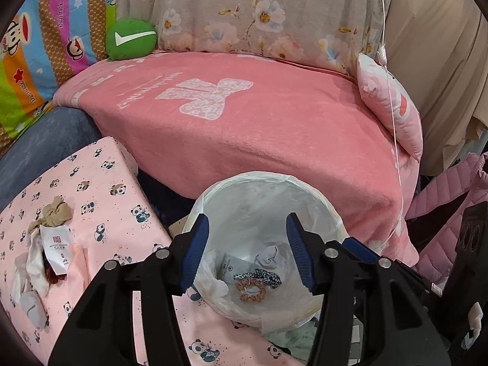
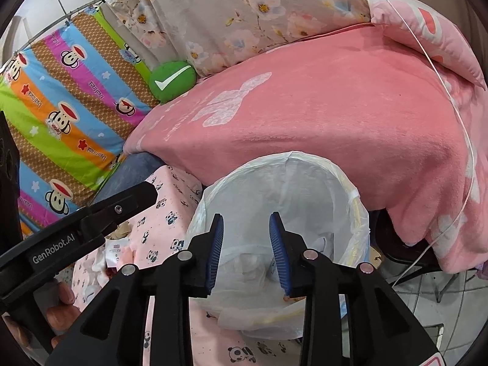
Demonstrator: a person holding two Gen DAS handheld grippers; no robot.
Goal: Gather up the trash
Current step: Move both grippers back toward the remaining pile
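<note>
Trash still waiting to be collected lies in a small heap (image 1: pixel 45 250) on the panda-print surface (image 1: pixel 100 183), to the left of the bin: a crumpled beige cloth (image 1: pixel 55 212), a white paper tag with red print (image 1: pixel 58 248) and some pale wrappers or tissues below it. The bin (image 1: pixel 329 210), lined with a white plastic bag, stands in front of the pink blanket (image 1: pixel 244 128) draped over the couch or bed. Inside it, in the left wrist view, lie an orange scrunchie (image 1: pixel 251 289), a leopard-print scrunchie (image 1: pixel 263 276), a small white card (image 1: pixel 235 267) and crumpled paper.

Both tools hang above the bin's mouth. The left gripper (image 1: pixel 247 250) has its jaws spread wide with nothing between them. The right gripper (image 2: pixel 245 251) also has its jaws apart and empty, though the gap is narrower. In the right wrist view the left tool's black body, marked GenRobot.AI (image 2: pixel 53 254), reaches in from the left, with the person's fingers (image 2: pixel 62 294) around it.

By the look of it, this is the point between a drop and the next pickup. Several pieces are in the bin, but the heap remains. The next move probably calls for swinging one gripper left and down over the heap, centring open jaws on one loose piece such as the tag or the beige cloth, and closing firmly, since thin paper and soft fabric could slip out or drag neighbours along.
</note>
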